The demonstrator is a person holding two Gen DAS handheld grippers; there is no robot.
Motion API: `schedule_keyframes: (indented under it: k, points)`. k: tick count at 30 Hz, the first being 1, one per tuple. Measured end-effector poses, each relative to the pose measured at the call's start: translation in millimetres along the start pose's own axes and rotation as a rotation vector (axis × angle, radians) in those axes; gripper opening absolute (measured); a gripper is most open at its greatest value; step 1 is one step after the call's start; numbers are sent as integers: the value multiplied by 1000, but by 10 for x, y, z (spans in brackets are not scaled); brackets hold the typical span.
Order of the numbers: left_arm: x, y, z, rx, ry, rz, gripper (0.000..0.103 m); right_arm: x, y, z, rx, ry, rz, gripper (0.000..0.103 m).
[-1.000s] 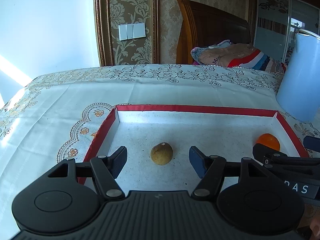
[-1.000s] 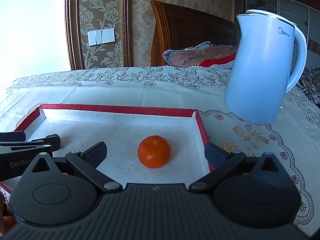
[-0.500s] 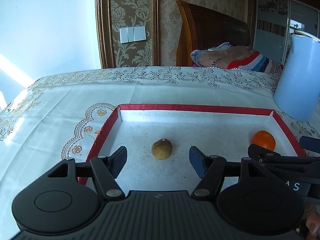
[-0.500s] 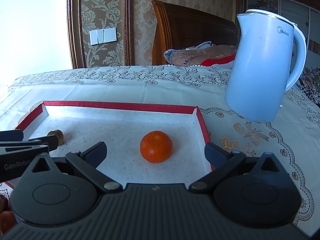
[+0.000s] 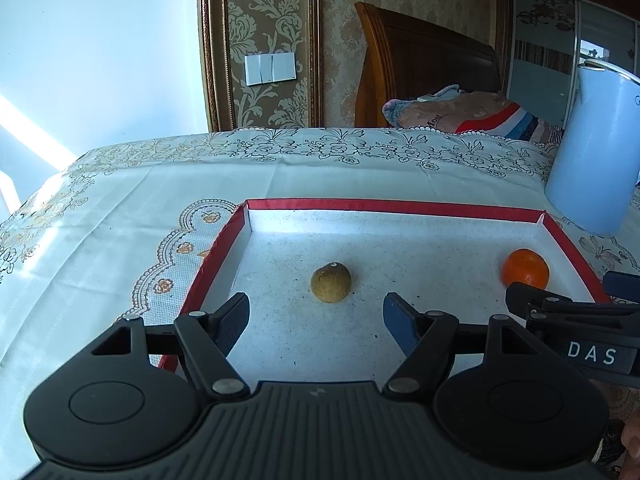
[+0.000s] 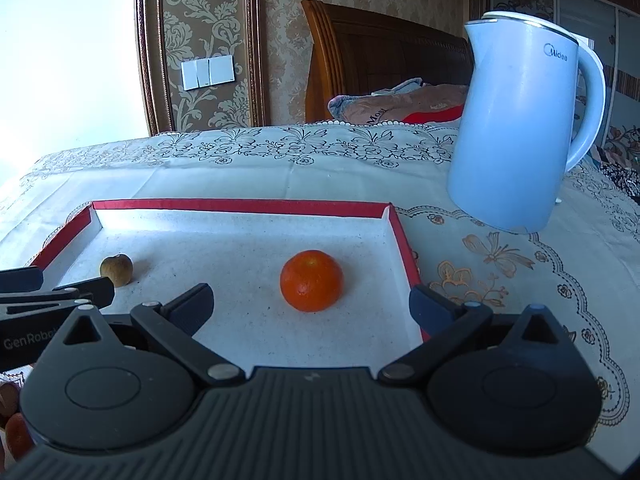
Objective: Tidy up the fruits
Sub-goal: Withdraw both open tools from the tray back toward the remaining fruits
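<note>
In the shallow red-rimmed white tray (image 5: 400, 205), the left gripper (image 5: 316, 314) is opening behind the small brown round fruit (image 5: 331, 282), empty; the right gripper (image 6: 311, 305), fingers released, flanks the round orange tangerine (image 6: 311, 280).

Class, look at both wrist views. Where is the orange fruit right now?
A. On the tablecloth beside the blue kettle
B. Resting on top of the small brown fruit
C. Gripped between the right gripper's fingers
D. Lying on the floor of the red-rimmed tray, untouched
D: the orange fruit sits alone on the tray floor, ahead of the right gripper, whose fingers stand apart from it.
</note>
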State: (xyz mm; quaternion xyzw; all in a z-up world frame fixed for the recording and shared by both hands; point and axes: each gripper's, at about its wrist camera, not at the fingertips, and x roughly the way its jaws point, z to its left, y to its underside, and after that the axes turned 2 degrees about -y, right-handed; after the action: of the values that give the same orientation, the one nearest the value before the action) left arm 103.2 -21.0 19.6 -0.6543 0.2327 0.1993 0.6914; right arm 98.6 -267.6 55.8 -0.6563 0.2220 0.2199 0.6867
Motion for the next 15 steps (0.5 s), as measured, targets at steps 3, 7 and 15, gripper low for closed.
schedule_keyframes:
  k: [3, 7, 15]
  points:
    - [-44, 68, 57, -13, 10, 8, 74, -48, 40, -35, 26, -19, 10, 103]
    - [-76, 136, 123, -40, 20, 21, 74, -109, 80, -14, 23, -23, -1, 103]
    - [-144, 236, 156, -41, 19, 15, 74, -237, 221, -52, 45, -23, -9, 103]
